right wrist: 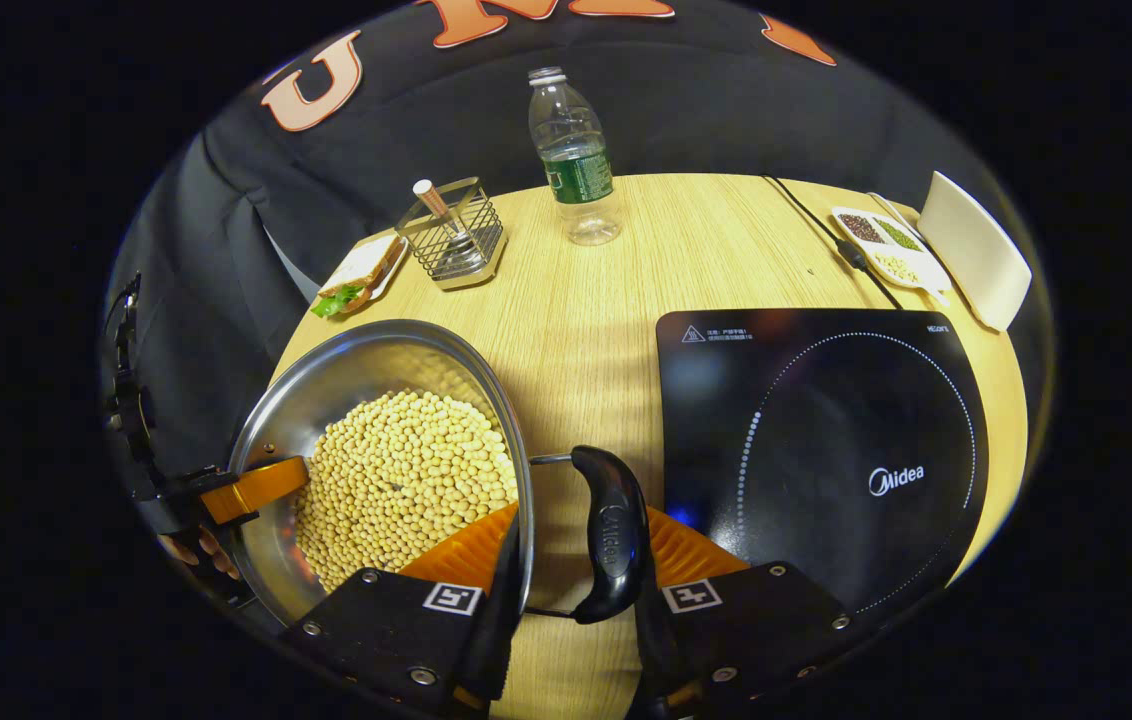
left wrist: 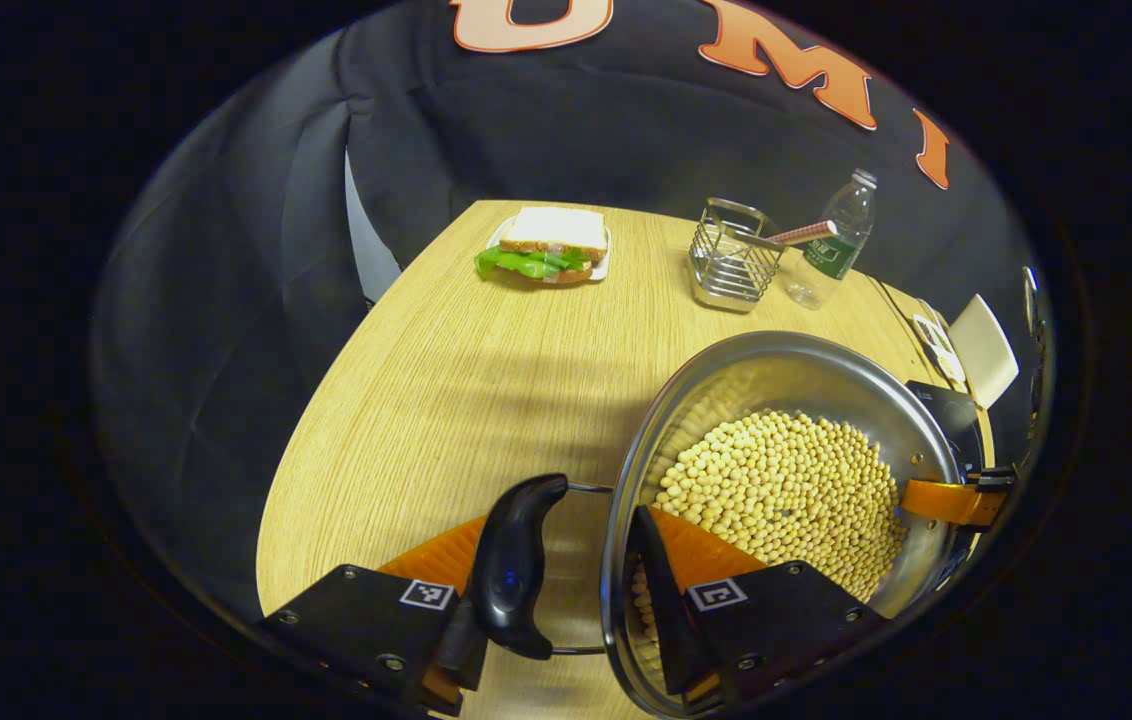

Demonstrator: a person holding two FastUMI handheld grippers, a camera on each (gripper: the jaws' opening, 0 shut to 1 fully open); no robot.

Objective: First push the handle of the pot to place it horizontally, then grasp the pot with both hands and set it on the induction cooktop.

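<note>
Both tools [left wrist: 566, 600] [right wrist: 576, 610] astride pot [left wrist: 786, 400] handles

Contents of the small divided dish [right wrist: 888, 247] are too small to tell.

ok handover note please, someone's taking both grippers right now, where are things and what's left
Left gripper: fingers straddle the pot's left black loop handle and rim; a firm clamp cannot be confirmed.
Right gripper: same on the right black loop handle.
The steel pot of yellow soybeans is on the light wooden table, left of the black induction cooktop, not on it.
Done: both handles lie horizontal, both grippers are in position.
Left: close firmly, lift level so no beans spill, then set the pot inside the cooktop's dotted ring.
</note>
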